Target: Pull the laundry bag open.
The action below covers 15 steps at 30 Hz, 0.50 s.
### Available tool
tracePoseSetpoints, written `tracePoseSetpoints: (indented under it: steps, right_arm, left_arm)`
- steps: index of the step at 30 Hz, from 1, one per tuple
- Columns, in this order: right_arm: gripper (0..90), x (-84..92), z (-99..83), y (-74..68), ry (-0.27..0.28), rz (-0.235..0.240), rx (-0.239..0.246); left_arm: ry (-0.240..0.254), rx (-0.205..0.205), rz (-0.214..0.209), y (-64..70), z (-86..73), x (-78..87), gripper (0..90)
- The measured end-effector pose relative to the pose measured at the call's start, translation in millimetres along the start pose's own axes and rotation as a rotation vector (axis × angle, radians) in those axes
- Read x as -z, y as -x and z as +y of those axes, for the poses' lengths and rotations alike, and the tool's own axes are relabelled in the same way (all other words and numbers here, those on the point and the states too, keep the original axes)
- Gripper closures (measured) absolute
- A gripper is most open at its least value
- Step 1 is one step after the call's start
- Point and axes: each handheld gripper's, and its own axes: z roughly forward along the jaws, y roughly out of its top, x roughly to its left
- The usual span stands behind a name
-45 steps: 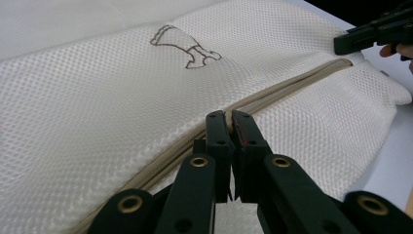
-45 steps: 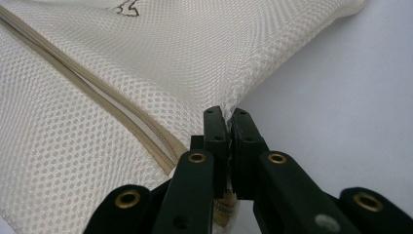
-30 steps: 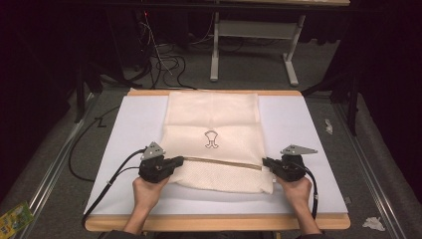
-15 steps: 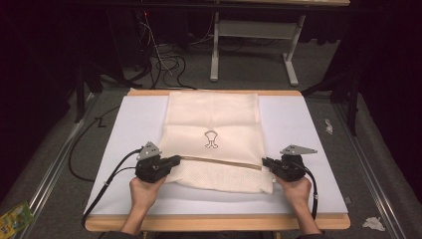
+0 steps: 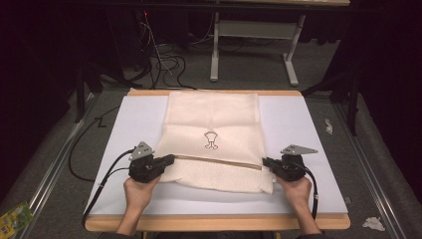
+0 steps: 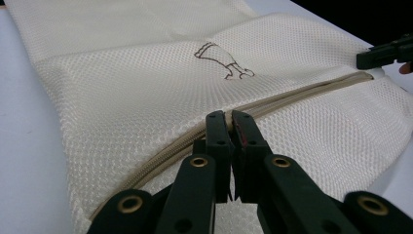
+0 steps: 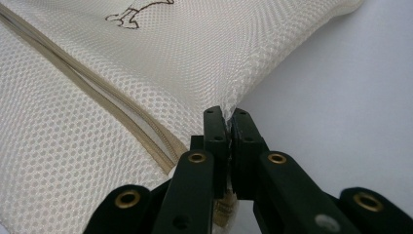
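Observation:
A cream mesh bag (image 5: 214, 117) with a small dark emblem (image 5: 211, 140) lies flat on the white table top (image 5: 134, 124). A tan zipper (image 5: 219, 162) runs across its near part. My left gripper (image 5: 171, 159) is shut on the bag at the zipper's left end; in the left gripper view the jaws pinch the mesh bag (image 6: 146, 83) right on the zipper (image 6: 292, 95). My right gripper (image 5: 265, 162) is shut on the bag's right edge by the zipper's other end, and the right gripper view has its jaws closed on a fold of mesh (image 7: 229, 105).
The table's wooden front edge (image 5: 214, 222) is near the person's forearms. Cables trail from both grippers off the near side. On the floor lie crumpled paper (image 5: 372, 223), a green packet (image 5: 15, 219), loose wires and a grey desk frame (image 5: 254, 30) behind.
My left gripper has shifted slightly to the left with the bag's edge in it. The right gripper has stayed put.

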Motion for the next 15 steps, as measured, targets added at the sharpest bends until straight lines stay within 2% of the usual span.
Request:
tracePoseSetpoints:
  steps: [15]
  right_arm:
    - [88.4,0.6,0.0,0.6,0.002,-0.007,-0.005]
  left_arm:
    - [0.012,0.016,0.025,-8.0,-2.1,9.4,87.0]
